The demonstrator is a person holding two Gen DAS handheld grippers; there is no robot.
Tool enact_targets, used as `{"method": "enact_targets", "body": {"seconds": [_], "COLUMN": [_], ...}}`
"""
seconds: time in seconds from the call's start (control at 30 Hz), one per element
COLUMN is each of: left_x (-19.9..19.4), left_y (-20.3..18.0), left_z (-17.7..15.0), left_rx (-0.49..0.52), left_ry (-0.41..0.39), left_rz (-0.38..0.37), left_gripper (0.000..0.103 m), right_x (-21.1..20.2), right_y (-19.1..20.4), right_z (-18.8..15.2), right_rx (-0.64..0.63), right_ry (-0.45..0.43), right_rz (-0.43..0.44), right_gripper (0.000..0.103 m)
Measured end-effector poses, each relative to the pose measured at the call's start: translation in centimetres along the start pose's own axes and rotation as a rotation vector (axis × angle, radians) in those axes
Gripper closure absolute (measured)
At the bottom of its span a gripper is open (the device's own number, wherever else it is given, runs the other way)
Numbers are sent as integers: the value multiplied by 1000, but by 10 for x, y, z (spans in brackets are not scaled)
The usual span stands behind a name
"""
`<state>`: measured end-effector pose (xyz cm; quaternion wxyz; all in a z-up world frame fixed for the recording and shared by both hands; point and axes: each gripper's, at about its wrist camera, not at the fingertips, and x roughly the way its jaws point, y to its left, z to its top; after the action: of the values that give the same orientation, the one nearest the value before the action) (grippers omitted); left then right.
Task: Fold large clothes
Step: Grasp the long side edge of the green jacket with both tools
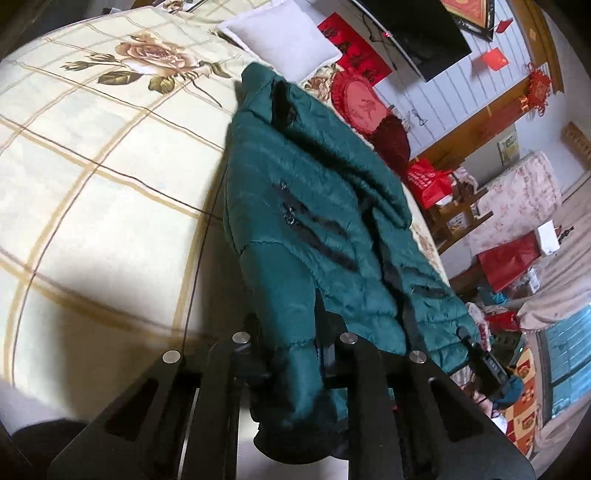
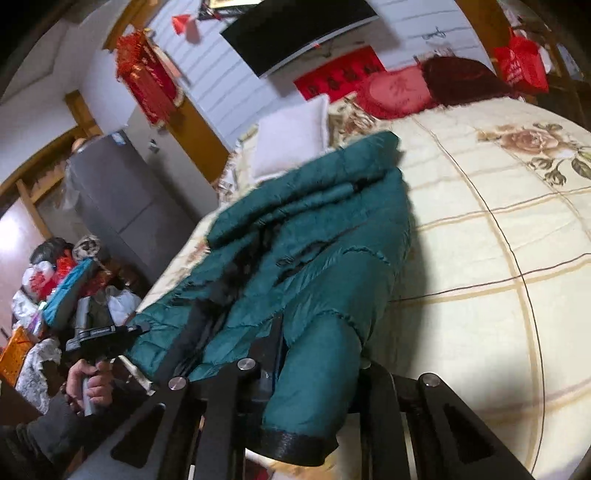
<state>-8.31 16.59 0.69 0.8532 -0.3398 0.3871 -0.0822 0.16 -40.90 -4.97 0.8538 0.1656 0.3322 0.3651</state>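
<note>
A dark green quilted jacket point(image 1: 314, 192) with black cuffs lies along the edge of a bed point(image 1: 92, 166) with a cream checked rose-print cover. My left gripper point(image 1: 291, 332) is shut on one sleeve near its cuff point(image 1: 295, 439), which hangs over the gripper body. My right gripper point(image 2: 314, 343) is shut on the other sleeve, its black cuff point(image 2: 295, 443) draped toward the camera. The jacket point(image 2: 306, 229) stretches away from both grippers toward the pillows. The left gripper's body point(image 2: 103, 336), held in a hand, shows at the left of the right wrist view.
A white pillow point(image 1: 280, 37) and red cushions point(image 1: 358, 99) lie at the head of the bed. A black TV point(image 2: 295, 29) hangs on the wall. Red bags point(image 1: 506, 258) and clutter crowd the floor beside the bed. A grey fridge point(image 2: 114, 192) stands by the wall.
</note>
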Motion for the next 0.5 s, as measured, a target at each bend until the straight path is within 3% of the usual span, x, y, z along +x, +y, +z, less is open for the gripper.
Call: {"method": "enact_targets", "body": {"seconds": [0.27, 0.5], "left_x": [-39, -53], "left_y": [12, -10], "left_z": [-27, -32], "left_rx": [-102, -70], "left_ry": [-91, -147], "left_rz": [-85, -123], "left_gripper": [91, 92], "right_x": [-48, -69], "right_y": [10, 22], "right_z": [-24, -20], "right_rx": [101, 74], "right_ry": [-67, -124], "right_rz": [86, 53], "right_gripper": [87, 87]}}
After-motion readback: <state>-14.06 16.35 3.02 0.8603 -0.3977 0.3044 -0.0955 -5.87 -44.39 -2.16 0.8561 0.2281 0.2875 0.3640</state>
